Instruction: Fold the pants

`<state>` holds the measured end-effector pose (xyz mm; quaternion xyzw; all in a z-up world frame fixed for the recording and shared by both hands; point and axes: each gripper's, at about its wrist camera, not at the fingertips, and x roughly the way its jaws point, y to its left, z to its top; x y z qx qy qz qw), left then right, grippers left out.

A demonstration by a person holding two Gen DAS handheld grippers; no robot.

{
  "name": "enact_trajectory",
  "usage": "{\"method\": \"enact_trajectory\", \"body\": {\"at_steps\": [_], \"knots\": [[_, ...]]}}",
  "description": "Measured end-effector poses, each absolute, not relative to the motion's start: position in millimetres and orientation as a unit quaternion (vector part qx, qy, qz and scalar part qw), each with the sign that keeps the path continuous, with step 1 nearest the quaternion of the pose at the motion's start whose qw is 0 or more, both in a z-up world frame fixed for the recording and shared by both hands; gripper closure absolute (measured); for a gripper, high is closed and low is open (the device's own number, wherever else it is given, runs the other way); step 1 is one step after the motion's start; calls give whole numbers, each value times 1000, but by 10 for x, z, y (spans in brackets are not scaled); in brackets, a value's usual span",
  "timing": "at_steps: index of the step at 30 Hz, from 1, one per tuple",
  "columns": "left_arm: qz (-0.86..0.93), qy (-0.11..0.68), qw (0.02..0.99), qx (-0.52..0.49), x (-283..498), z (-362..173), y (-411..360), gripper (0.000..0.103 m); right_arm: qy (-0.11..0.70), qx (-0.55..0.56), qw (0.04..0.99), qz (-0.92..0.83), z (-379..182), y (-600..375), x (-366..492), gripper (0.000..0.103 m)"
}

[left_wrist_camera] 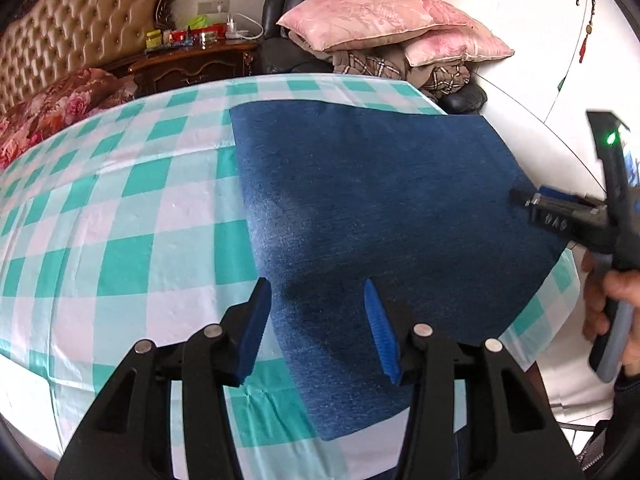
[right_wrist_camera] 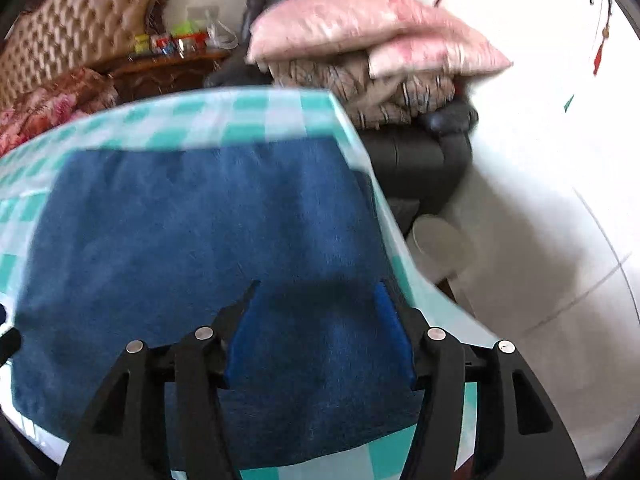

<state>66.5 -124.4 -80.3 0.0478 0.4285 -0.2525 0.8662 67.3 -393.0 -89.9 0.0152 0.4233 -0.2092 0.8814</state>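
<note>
One pair of blue pants lies flat on the checked bedsheet, already doubled into a neat rectangle near the sheet's right edge and near corner. We judge the step in hand to be the pause after a fold: both tools stand clear of the cloth. Our left gripper hovers above the near left edge of the pants, jaws apart and nothing between them; our right gripper hangs over the right part of the cloth, jaws likewise apart and empty. In the left wrist view we also see it from the side, borne by a hand. We judge that the next move calls for either a further fold, each gripper pinching one corner of a short edge and carrying it across to the opposite edge, or simply smoothing the stack; which one, we cannot tell. Of containers we see none in use: the nightstand carries small items too blurred to name, and the pink pillows rest on folded blankets on a dark chair.
</note>
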Motion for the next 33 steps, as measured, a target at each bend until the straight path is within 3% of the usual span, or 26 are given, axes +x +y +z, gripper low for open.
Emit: {"method": "enact_trajectory", "body": {"at_steps": [2, 4, 7, 13, 33], "knots": [[-256, 432, 863, 52, 661, -794, -1272, 46, 421, 15, 882, -211, -916, -3932, 631, 44], [-240, 431, 867, 68, 629, -746, -1321, 16, 423, 13, 879, -218, -872, -3901, 562, 44], [-244, 430, 867, 62, 557, -615, -1373, 2, 418, 18, 879, -230, -733, -3821, 361, 40], [-254, 414, 872, 65, 335, -324, -1472, 2, 400, 32, 878, -261, -420, -3663, -116, 33], [-260, 390, 882, 58, 55, 36, -1467, 2, 372, 40, 885, -277, -99, -3571, -590, 32]]}}
